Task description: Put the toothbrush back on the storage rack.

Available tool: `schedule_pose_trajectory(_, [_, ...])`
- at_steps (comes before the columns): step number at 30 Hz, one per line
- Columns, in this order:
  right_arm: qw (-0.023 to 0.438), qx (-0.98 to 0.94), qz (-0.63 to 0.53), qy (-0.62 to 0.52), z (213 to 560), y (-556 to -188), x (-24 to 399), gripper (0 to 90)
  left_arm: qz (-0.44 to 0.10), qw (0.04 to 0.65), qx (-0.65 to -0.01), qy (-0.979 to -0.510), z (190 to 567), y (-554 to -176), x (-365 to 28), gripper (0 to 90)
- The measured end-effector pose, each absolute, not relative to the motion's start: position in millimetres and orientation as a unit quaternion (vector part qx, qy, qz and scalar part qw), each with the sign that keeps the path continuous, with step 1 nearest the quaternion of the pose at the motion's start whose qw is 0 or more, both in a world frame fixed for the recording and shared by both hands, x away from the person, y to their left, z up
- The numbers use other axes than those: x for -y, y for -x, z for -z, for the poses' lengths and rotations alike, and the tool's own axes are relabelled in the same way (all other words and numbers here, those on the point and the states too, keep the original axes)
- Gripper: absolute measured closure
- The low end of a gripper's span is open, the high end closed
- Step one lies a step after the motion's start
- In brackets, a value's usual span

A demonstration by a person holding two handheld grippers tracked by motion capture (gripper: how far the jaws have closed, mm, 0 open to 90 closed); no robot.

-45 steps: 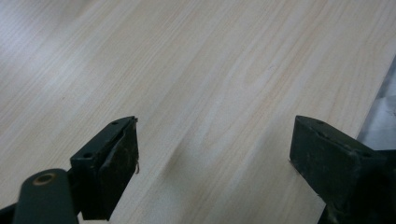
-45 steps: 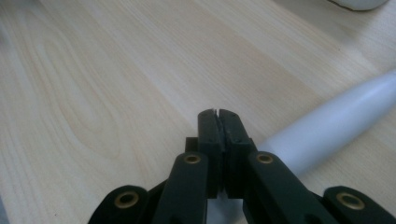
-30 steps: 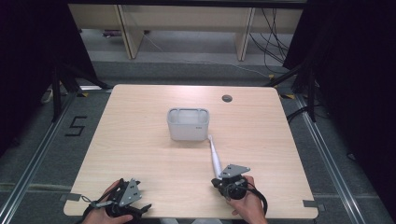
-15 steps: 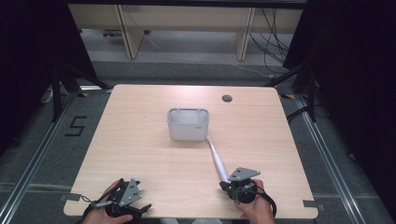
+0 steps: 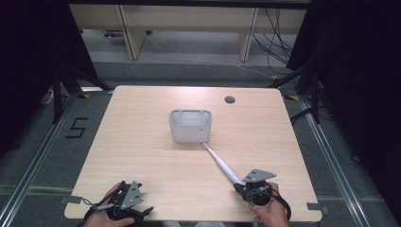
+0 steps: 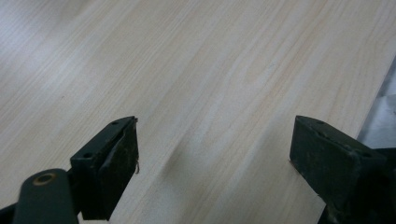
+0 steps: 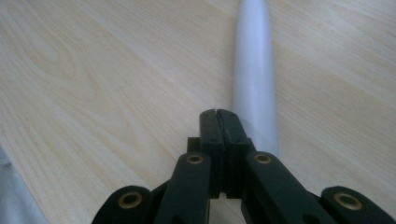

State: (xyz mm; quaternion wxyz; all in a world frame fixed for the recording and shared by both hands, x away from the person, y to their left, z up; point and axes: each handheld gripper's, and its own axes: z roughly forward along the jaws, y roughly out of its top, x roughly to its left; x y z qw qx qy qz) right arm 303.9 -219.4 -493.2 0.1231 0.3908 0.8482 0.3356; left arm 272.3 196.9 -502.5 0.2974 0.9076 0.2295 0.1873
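High view above near edge, facing forward and down; both gripper views close, low over shared table (image 5: pixel 142 156)

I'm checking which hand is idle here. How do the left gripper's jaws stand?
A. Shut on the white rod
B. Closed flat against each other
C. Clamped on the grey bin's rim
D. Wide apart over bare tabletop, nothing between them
D: in the left gripper view the left gripper has its two black jaws far apart, with bare table between them and nothing held.
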Motion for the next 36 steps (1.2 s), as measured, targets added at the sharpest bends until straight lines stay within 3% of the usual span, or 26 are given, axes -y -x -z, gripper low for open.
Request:
schedule_pose_trajectory(9, [0.125,-0.849,-0.342,-0.383,492,-304,220,89.0,-0.19,0.302,-0.233,-0.905,503,-272,-196,15.3])
schedule_pose_trajectory(15, [0.132,-0.852,-0.351,-0.364,483,-301,215,81.0,-0.188,0.296,-0.229,-0.908,502,-273,-197,15.3])
schedule_pose_trajectory(25, [0.17,-0.862,-0.322,-0.353,465,-309,209,57.6,-0.188,0.297,-0.231,-0.907,503,-274,-197,15.3])
schedule_pose_trajectory(32, [0.164,-0.87,-0.299,-0.357,453,-326,206,39.2,-0.19,0.295,-0.231,-0.908,503,-275,-198,15.3])
schedule_pose_trajectory(36, [0.139,-0.877,-0.281,-0.364,451,-340,203,31.4,-0.19,0.296,-0.232,-0.907,503,-275,-198,15.3])
